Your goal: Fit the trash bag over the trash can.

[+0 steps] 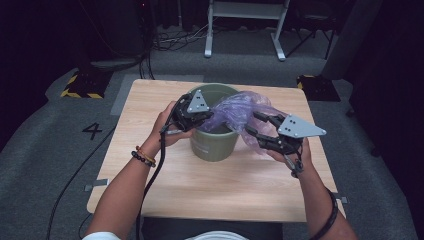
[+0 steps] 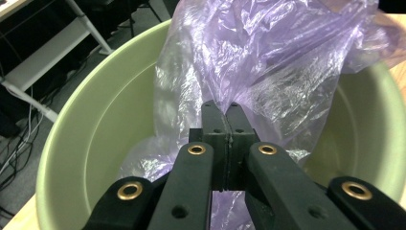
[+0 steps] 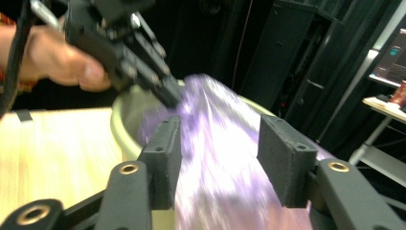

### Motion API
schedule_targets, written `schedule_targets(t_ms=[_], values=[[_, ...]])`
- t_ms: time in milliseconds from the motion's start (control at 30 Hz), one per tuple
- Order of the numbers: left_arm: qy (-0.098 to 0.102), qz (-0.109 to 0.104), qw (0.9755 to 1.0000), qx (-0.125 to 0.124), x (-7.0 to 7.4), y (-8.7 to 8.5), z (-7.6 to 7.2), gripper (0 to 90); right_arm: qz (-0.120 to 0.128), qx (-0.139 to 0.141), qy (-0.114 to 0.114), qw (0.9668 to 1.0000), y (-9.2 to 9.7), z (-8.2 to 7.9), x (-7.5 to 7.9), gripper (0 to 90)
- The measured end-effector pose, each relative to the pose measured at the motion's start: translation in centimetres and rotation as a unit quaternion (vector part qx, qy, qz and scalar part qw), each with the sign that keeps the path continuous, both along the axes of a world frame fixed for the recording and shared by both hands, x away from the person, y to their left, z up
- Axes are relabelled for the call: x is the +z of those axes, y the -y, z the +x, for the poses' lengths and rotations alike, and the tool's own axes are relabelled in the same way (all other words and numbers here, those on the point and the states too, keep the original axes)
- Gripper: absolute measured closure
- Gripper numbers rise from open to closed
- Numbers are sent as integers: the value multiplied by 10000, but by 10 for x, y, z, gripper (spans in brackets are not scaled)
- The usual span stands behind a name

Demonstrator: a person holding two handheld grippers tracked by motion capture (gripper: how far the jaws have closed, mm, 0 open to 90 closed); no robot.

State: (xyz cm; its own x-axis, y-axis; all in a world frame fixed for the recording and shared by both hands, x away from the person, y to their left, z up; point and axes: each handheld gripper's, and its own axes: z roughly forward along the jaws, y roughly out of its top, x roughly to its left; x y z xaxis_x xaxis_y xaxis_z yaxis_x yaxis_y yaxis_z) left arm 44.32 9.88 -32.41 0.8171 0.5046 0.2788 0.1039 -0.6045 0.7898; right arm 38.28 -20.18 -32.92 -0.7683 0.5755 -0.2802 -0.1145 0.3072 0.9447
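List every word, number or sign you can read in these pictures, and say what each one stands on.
"4": black figure on the grey floor, left of the table.
Pale label on the green bucket: too small to read.
Monitor at the right gripper view's edge: blurred, unreadable.

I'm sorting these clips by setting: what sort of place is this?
Probably a lab or recording studio, not a home. A small wooden table stands alone on grey carpet bearing a taped number 4, yellow-and-black striped floor blocks flank it, and cables trail among dark equipment behind.
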Motion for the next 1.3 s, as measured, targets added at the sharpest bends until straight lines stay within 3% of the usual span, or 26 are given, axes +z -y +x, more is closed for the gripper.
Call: schedule_targets(t_ms=[100, 133, 200, 233, 333, 367, 400, 433, 467, 500, 533, 567, 633, 733, 833, 900, 967, 1033, 1200, 1300], values=[[-29, -73, 9999, 65, 0, -5, 2, 893, -123, -102, -75, 9998, 16, -4, -12, 422], [-47, -86, 9999, 67, 0, -6, 2, 889, -269, -167, -62, 9995, 21, -7, -21, 370], [-61, -54, 9999, 97, 0, -8, 3, 885, -370, -232, -70, 9990, 23, -8, -27, 335], [-89, -68, 9999, 95, 0, -9, 3, 885, -612, -351, -138, 9974, 23, -9, -42, 293], [-110, -25, 9999, 94, -1, -10, 4, 884, -740, -485, -186, 9959, 22, -7, -54, 280], [-120, -18, 9999, 96, -1, -12, 5, 884, -863, -643, -149, 9941, 21, -6, -60, 277], [-141, 10, 9998, 125, -2, -13, 6, 883, -952, -813, -144, 9920, 19, -3, -67, 300], [-142, 18, 9998, 124, -3, -14, 7, 882, -977, -996, -201, 9900, 18, 1, -71, 380], [-161, 52, 9997, 156, -5, -17, 8, 876, -1065, -1307, -320, 9852, 17, 8, -77, 577], [-161, 52, 9997, 156, -5, -17, 8, 872, -1065, -1307, -320, 9852, 17, 8, -77, 577], [-175, 75, 9997, 170, -6, -18, 9, 872, -1059, -1359, -384, 9843, 18, 11, -79, 627], [-182, 80, 9996, 194, -7, -20, 10, 868, -941, -1310, -458, 9858, 20, 13, -80, 707], [-236, 79, 9995, 211, -9, -23, 11, 862, -694, -1201, -556, 9888, 24, 14, -79, 823], [-257, 71, 9992, 304, -11, -27, 12, 824, -491, -1127, -487, 9912, 27, 11, -72, 895], [-311, -63, 9986, 426, -10, -30, 11, 685, -394, -1122, -334, 9923, 27, 6, -62, 900], [-280, -107, 9987, 401, -9, -33, 9, 653, -332, -1061, -250, 9935, 26, 3, -55, 900], [-261, -195, 9984, 472, -7, -35, 7, 466, -362, -1045, -126, 9938, 24, -1, -47, 900], [-298, -207, 9988, 322, -3, -34, 1, 418, -375, -1035, -38, 9939, 22, -4, -41, 900], [-37, -289, 9995, -103, 10, -16, -21, 257, -444, -907, 132, 9948, 11, -8, -23, 896], [116, -326, 9991, -264, 14, -1, -32, 255, -544, -818, 189, 9950, -1, -8, -15, 893]])
